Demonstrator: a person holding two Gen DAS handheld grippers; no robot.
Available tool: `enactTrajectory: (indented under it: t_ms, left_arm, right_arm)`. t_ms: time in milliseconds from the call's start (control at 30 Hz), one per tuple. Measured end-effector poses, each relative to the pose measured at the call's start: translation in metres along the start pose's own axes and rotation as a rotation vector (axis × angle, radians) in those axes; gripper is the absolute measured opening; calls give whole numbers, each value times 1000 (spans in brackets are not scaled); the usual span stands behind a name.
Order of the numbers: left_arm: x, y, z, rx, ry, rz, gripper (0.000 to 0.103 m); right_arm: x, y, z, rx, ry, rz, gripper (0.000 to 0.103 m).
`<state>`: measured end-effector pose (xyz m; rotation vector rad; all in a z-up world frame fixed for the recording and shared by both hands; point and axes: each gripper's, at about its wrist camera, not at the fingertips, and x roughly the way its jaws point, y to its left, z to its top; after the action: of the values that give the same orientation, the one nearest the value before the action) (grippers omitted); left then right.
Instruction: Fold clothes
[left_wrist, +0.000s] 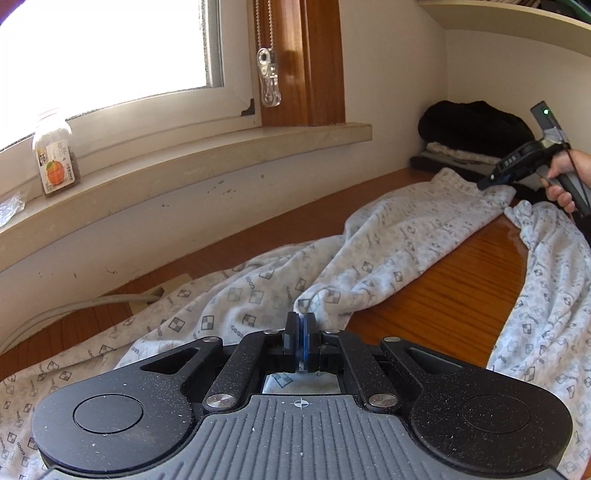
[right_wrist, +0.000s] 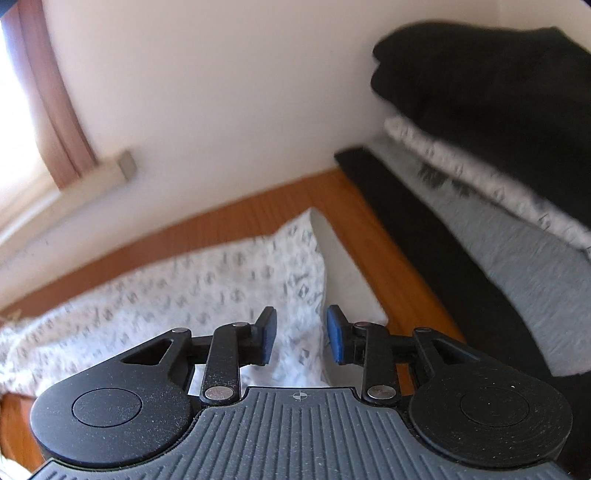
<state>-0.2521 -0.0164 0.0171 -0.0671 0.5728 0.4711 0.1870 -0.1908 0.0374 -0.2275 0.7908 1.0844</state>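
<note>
Nearest us, one left gripper (left_wrist: 300, 332), jaws pressed together on a bunched fold of the garment (left_wrist: 258, 295) at about its middle. One right gripper (right_wrist: 301, 334), jaws standing apart over the garment's far end, the cloth lying under and between the pads without being pinched; no earlier view is ours to compare. The left view shows that same gripper from outside, held by one hand (left_wrist: 563, 173) at the far right. One garment, pale with a repeating check print, sprawled along the wooden table (left_wrist: 454, 295), its two long parts splitting toward the far end and one trailing over the near edge at right. Beyond it, one stack (right_wrist: 498, 177) of folded clothes against the wall: we count roughly four layers, black on top, a printed pale one, a grey one, and a dark one at the bottom. On the sill (left_wrist: 221, 162), one jar (left_wrist: 53, 155) with an orange label; at the window frame, one bead chain with a clear clip (left_wrist: 269, 79). Risks, as we judge them: the free far end may slump or slide, spoiling a square fold; the part hanging over the edge may drag the rest off; the single central pinch may leave the cloth creased.
</note>
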Motion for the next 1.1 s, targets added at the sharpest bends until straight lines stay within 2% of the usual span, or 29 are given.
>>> enactTrajectory:
  t_ms: [33, 67, 200, 300, 400, 533, 700, 800, 867, 1100]
  left_arm:
    - [0, 0, 0, -1, 0, -2, 2]
    - [0, 0, 0, -2, -1, -2, 2]
    - [-1, 0, -1, -3, -8, -4, 2]
    - [-1, 1, -1, -7, -14, -7, 2]
    - [-1, 2, -1, -7, -20, -12, 2]
    - [-1, 2, -1, -1, -20, -16, 2]
    - [-1, 3, -1, 0, -24, -20, 2]
    - [-2, 2, -1, 1, -30, -21, 2]
    - [-3, 1, -2, 1, -35, -21, 2]
    - [-6, 0, -1, 6, -50, -25, 2]
  right_arm:
    - [0, 0, -1, -6, -1, 7, 25]
    - [-1, -1, -2, -10, -2, 19, 11]
    - [-33, -3, -2, -20, -58, 45, 10]
    - [-77, -12, -4, -8, -125, 101, 9]
    - [-107, -26, -21, 2, -127, 135, 9]
    - [-113, -44, -56, 37, -74, 110, 14]
    - [-117, -56, -80, 189, -122, 98, 24]
    - [-116, -51, -86, 247, -145, 119, 26]
    - [-116, -43, -85, 263, -151, 110, 34]
    - [-121, -33, -91, 353, -131, 111, 39]
